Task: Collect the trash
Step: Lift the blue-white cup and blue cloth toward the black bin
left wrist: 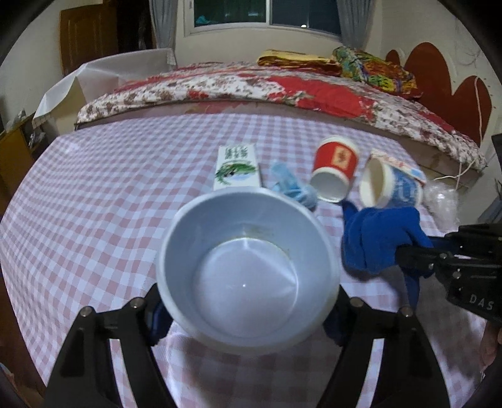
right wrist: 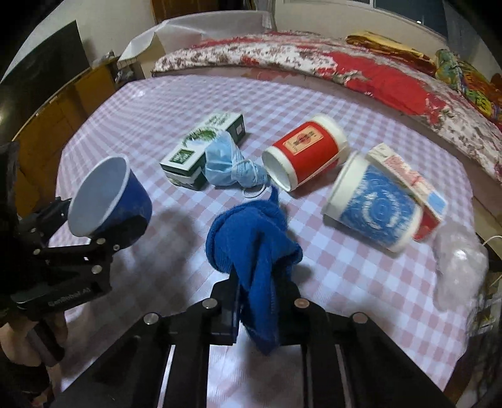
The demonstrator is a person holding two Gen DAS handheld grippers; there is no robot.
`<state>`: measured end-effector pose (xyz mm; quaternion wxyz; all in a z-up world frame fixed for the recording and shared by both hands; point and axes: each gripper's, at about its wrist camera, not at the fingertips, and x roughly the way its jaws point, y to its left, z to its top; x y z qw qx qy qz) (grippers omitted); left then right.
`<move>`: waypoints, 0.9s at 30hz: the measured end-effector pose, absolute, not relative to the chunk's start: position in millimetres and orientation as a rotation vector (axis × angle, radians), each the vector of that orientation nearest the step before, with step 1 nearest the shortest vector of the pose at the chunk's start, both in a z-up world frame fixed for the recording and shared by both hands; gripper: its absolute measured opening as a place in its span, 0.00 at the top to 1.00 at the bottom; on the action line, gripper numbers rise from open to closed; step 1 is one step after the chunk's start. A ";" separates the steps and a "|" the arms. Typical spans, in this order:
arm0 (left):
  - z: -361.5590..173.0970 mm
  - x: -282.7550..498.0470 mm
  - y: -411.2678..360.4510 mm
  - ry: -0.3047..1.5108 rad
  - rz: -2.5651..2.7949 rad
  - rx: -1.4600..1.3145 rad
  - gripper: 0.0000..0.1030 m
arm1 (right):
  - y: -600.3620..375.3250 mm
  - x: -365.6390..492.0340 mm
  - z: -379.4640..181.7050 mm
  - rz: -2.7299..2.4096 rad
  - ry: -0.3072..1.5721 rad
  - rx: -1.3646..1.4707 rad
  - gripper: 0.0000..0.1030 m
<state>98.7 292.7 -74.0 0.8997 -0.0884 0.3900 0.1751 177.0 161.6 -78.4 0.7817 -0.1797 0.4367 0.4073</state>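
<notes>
The left gripper [left wrist: 248, 317] clasps a blue bowl [left wrist: 248, 266]; the right gripper [right wrist: 257, 292], beside the bowl, pinches a blue cloth [right wrist: 251, 238]. The loosely hanging cloth could slip free.

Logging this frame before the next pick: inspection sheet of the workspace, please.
Surface: table under pink checked cloth.
Job's things: red paper cup and blue-patterned cup on their sides; crumpled face mask against green-white carton; small flat box behind the blue-patterned cup; clear plastic wrap at the edge.
Clutter: nothing seen.
Grippers: left gripper holds blue bowl off the table; right gripper shut on blue cloth.
Cables: white cord by the bed.
Surroundings: bed with floral quilt, window.
</notes>
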 end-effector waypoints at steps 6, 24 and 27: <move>-60.1 94.1 268.7 0.789 0.325 -0.153 0.26 | 127.4 163.9 -51.1 0.860 0.886 -0.348 0.91; -33.3 103.3 160.8 0.759 0.147 -0.049 0.26 | -11.7 140.6 -0.7 0.664 0.790 -0.233 0.92; -29.1 110.8 138.5 0.755 0.103 -0.029 0.26 | -46.9 138.5 1.4 0.611 0.785 -0.205 0.92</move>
